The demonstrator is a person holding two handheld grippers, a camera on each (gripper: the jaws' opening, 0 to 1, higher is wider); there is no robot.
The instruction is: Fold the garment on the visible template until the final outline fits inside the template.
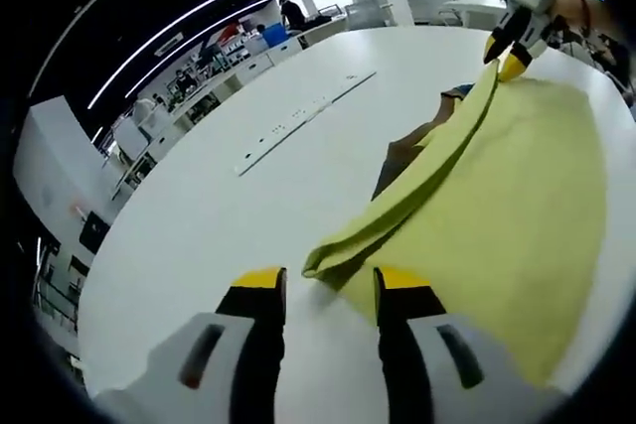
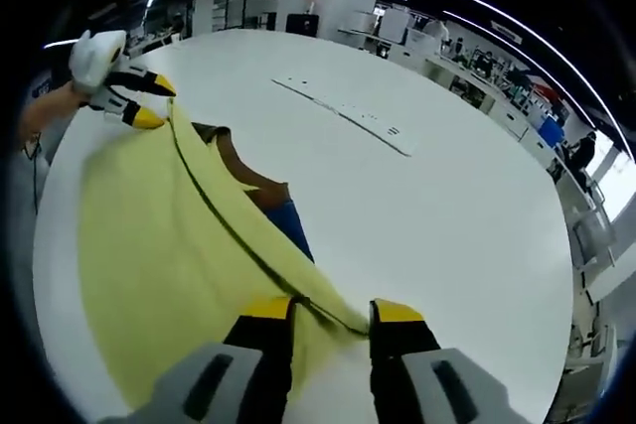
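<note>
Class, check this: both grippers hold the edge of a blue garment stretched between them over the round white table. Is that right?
Not quite. The garment is yellow, not blue, as the right gripper view shows; just a bit of blue and brown peeks out from under it. The rest stands: the left gripper and right gripper each have its edge at their jaws, over the round white table.

Each gripper has a pale grey-white moulded plastic body that splits into two black jaws capped with bright yellow tips. On the left gripper (image 1: 329, 285), each grey shoulder carries a dark, slanted oblong slot, the left one with a faint reddish glint inside. The right gripper (image 2: 332, 313) is built the same way: rounded grey housings, dark recessed slots, black inner jaw faces, squared yellow ends. Seen from across the table, either tool looks like a chunky white block with short black-and-yellow prongs. The person's forearm behind it is bare, with no sleeve reaching the wrist.
</note>
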